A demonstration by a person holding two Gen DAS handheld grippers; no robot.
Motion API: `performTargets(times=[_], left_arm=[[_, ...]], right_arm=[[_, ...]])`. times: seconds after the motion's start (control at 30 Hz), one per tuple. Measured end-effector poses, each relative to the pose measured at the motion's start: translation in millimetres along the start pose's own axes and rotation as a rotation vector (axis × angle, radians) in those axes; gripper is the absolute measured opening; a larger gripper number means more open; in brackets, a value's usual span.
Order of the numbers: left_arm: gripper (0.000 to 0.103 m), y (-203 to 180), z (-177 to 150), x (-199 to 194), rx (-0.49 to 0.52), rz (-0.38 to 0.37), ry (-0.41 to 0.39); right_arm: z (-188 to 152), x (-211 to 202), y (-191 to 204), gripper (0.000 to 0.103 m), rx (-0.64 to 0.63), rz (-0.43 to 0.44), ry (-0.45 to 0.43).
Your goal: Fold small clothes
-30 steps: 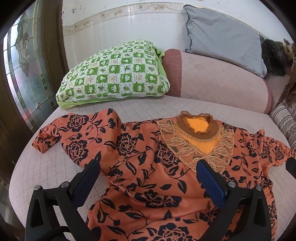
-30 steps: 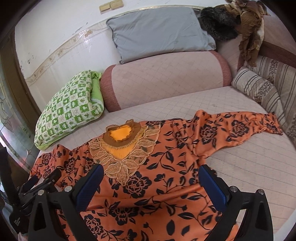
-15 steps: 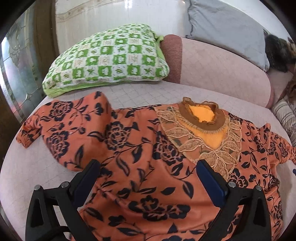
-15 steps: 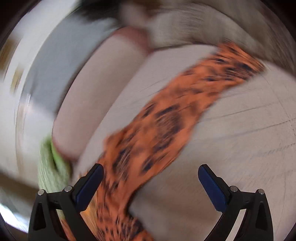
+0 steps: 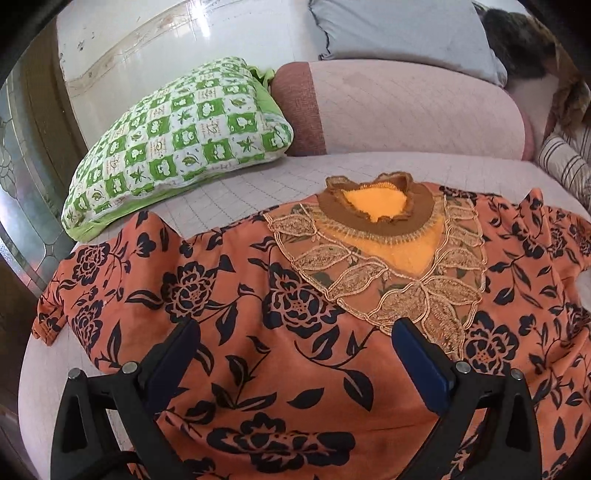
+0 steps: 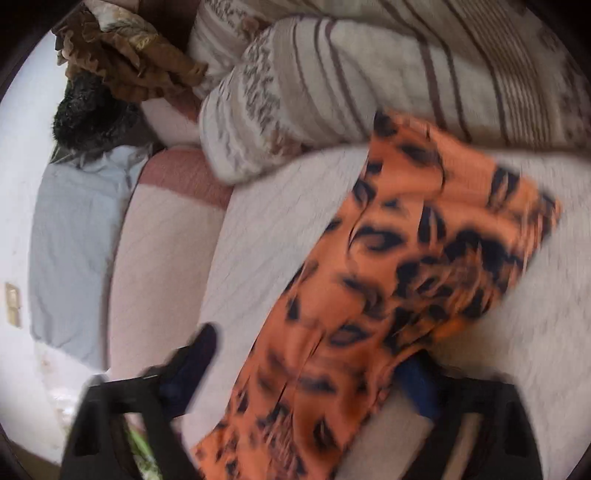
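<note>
Left gripper [image 5: 295,354]: jaws spread wide, blue pads well apart, nothing between them. It hangs over the lower front of the orange floral garment [image 5: 280,332], tilted downward; whether the pads touch the fabric cannot be told.

Right gripper [image 6: 314,354]: jaws have just been closing and stand part open. The garment's sleeve [image 6: 424,258] lies between them. The right-hand pad is at the sleeve's edge; the left-hand pad stands apart from the cloth over bare cover. The view is motion-blurred, so contact cannot be confirmed.

Edges and open room: the garment lies front up on a pale quilted cushion surface [image 5: 236,192]. A bare strip remains along the near left edge, beside the other sleeve's cuff [image 5: 48,325]. A wider bare band runs between the neckline and the bolster [image 5: 417,110]. In the right wrist view, bare cover lies on both sides of the sleeve.

Containers: none in view.

Garment: orange cloth with black rose and leaf print. The neckline [image 5: 376,206] has a brown band, a yellow-orange inset and a gold embroidered leaf yoke. Body spread broadly; sleeves extend to either side, with a raised fold at the left shoulder.

Far boundary: a green-checked pillow [image 5: 177,140] leans at the left, a grey pillow [image 5: 399,33] rests above the bolster, and a striped cushion [image 6: 369,81] sits just past the sleeve end.
</note>
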State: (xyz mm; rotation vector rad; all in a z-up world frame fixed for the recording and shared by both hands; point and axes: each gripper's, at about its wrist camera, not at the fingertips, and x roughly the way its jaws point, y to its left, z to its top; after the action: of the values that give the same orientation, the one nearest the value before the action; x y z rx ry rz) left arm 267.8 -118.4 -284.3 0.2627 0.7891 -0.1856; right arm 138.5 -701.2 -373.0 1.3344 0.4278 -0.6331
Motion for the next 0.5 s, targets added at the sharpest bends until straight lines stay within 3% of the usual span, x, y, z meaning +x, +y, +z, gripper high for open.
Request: performTargets(times=[0.03, 0.1, 0.27, 0.4, 0.5], left_arm=[[0.103, 0.4, 0.1, 1.4, -0.002, -0.002, 0.004], [0.103, 1.0, 1.3, 3.8, -0.008, -0.003, 0.006], [0.103, 8.2, 4.5, 1.7, -0.046, 0.003, 0.0], [0.103, 23.5, 9.0, -8.8, -0.113, 0.005, -0.026], [0.103, 41.6, 12.7, -16.2, -0.18, 0.011, -0.035]], right_arm=[[7.3, 4.4, -2.6, 0.062, 0.008, -0.01, -0.015], [14.9, 10.0, -11.4, 0.025, 0.028, -0.046, -0.04], [19.7, -9.2, -10.4, 0.015, 0.029, 0.013, -0.069], [3.7, -44.6, 29.4, 0.013, -0.069, 0.131, -0.069], [-24.7, -68.6, 84.9, 0.013, -0.173, 0.249, -0.021]])
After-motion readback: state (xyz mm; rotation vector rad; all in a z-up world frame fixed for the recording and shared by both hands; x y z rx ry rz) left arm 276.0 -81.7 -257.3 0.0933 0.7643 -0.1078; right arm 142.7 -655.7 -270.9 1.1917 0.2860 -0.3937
